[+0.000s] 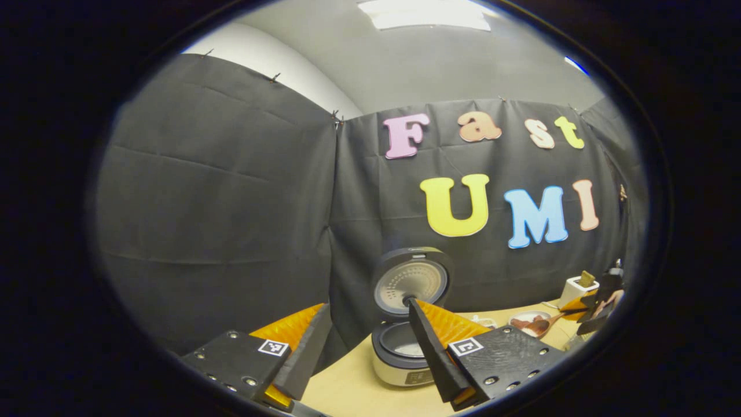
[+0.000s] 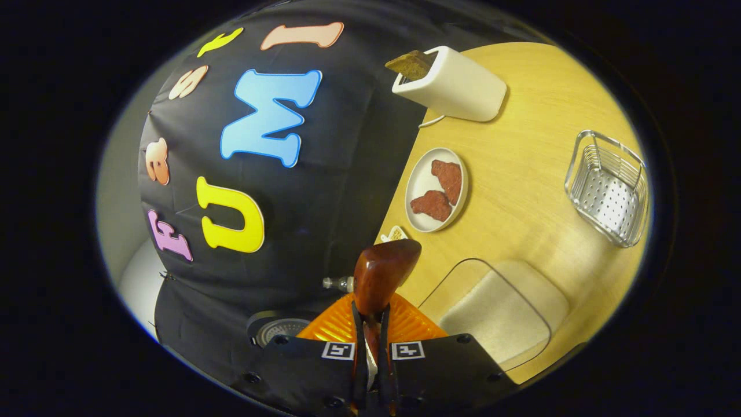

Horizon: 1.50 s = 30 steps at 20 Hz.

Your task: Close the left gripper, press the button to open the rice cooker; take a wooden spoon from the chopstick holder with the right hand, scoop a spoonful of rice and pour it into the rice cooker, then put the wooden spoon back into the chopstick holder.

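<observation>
In the left gripper view the left gripper [image 1: 365, 336] has its fingers spread wide with nothing between them, hanging above the pale wooden table [image 1: 353, 388]. Between those fingers, at about six o'clock, sits the round white-and-grey rice cooker [image 1: 405, 359] with its lid [image 1: 411, 281] standing open and upright against the black cloth wall. Out at four o'clock the right gripper [image 1: 590, 313] holds the dark red-brown wooden spoon [image 1: 541, 325] over a white round plate [image 1: 529, 321], with the white box-shaped chopstick holder [image 1: 579, 286] just behind. In the right gripper view the right gripper [image 2: 370, 341] at six o'clock has its fingers drawn narrow, pressing on the wooden spoon [image 2: 382, 275], whose bowl points up toward the centre. Just right of the spoon, near five o'clock, stands a clear container of white rice [image 2: 498, 310]. Above the spoon lies the white round plate [image 2: 417, 200] carrying two reddish-brown pieces [image 2: 440, 191]. At one o'clock the chopstick holder [image 2: 457, 87] stands by the wall. At three o'clock sits a silver wire basket [image 2: 611, 188].
</observation>
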### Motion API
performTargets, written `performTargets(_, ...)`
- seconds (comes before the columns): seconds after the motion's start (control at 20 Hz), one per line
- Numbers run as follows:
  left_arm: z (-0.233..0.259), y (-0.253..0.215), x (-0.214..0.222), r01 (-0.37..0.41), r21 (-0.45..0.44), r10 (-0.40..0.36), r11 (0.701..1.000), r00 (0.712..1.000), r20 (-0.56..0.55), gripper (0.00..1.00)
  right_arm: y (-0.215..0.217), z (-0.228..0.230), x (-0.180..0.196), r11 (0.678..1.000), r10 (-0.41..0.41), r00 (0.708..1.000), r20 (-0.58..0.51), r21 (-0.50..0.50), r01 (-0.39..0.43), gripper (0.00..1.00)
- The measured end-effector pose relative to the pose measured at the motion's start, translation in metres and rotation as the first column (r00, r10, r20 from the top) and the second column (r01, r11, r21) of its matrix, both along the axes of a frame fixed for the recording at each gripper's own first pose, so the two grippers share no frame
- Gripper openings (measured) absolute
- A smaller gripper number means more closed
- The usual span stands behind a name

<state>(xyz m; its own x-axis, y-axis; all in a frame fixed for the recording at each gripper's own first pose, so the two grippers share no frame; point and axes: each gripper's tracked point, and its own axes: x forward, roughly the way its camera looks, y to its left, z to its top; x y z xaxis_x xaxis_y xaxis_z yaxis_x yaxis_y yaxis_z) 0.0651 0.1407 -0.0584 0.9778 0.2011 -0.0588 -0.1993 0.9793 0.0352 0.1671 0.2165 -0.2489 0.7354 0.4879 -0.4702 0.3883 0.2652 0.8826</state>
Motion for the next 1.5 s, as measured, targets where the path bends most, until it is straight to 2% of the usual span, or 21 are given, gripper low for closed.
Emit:
performTargets(0.25, -0.003, 0.027, -0.002, -0.044, 0.001, 0.044, 0.999, 0.999, -0.006, 0.83, 0.065, 0.038, 0.017, 0.997, 0.072, 0.996, 0.059, 0.035, -0.074, 0.09)
performTargets(0.3, -0.005, 0.030, -0.004, -0.052, -0.001, 0.052, 0.999, 0.999, -0.007, 0.83, 0.080, 0.044, 0.020, 0.995, 0.091, 0.993, 0.070, 0.037, -0.094, 0.05)
performTargets(0.35, -0.006, 0.032, -0.004, -0.060, -0.002, 0.060, 0.998, 0.998, -0.008, 0.83, 0.096, 0.049, 0.023, 0.993, 0.111, 0.990, 0.082, 0.038, -0.115, 0.09)
performTargets(0.45, -0.010, 0.036, 0.000, -0.078, -0.001, 0.078, 0.997, 0.997, -0.011, 0.83, 0.126, 0.057, 0.026, 0.987, 0.151, 0.983, 0.105, 0.034, -0.155, 0.05)
performTargets(0.55, -0.014, 0.045, -0.001, -0.096, -0.001, 0.096, 0.995, 0.995, -0.015, 0.83, 0.157, 0.061, 0.029, 0.980, 0.189, 0.974, 0.123, 0.032, -0.194, 0.09)
performTargets(0.75, -0.021, 0.063, -0.009, -0.140, -0.004, 0.140, 0.990, 0.990, -0.024, 0.83, 0.211, 0.065, 0.029, 0.963, 0.264, 0.954, 0.145, 0.016, -0.269, 0.09)
performTargets(0.9, -0.029, 0.074, -0.011, -0.176, -0.005, 0.175, 0.984, 0.984, -0.036, 0.83, 0.245, 0.060, 0.025, 0.940, 0.341, 0.925, 0.167, -0.054, -0.336, 0.09)
performTargets(1.0, -0.035, 0.082, -0.017, -0.198, -0.005, 0.197, 0.980, 0.979, -0.044, 0.83, 0.267, 0.048, 0.021, 0.911, 0.409, 0.894, 0.182, -0.134, -0.390, 0.09)
performTargets(1.2, -0.043, 0.087, -0.018, -0.236, -0.007, 0.235, 0.972, 0.970, -0.058, 0.83, 0.294, 0.027, 0.012, 0.832, 0.536, 0.820, 0.202, -0.294, -0.471, 0.09)
performTargets(1.35, -0.044, 0.086, -0.017, -0.257, -0.003, 0.256, 0.966, 0.964, -0.065, 0.83, 0.305, 0.019, 0.012, 0.773, 0.601, 0.766, 0.228, -0.408, -0.485, 0.09)
performTargets(1.5, -0.048, 0.082, -0.014, -0.268, -0.005, 0.267, 0.963, 0.961, -0.069, 0.83, 0.309, 0.021, 0.012, 0.690, 0.680, 0.688, 0.255, -0.541, -0.482, 0.09)
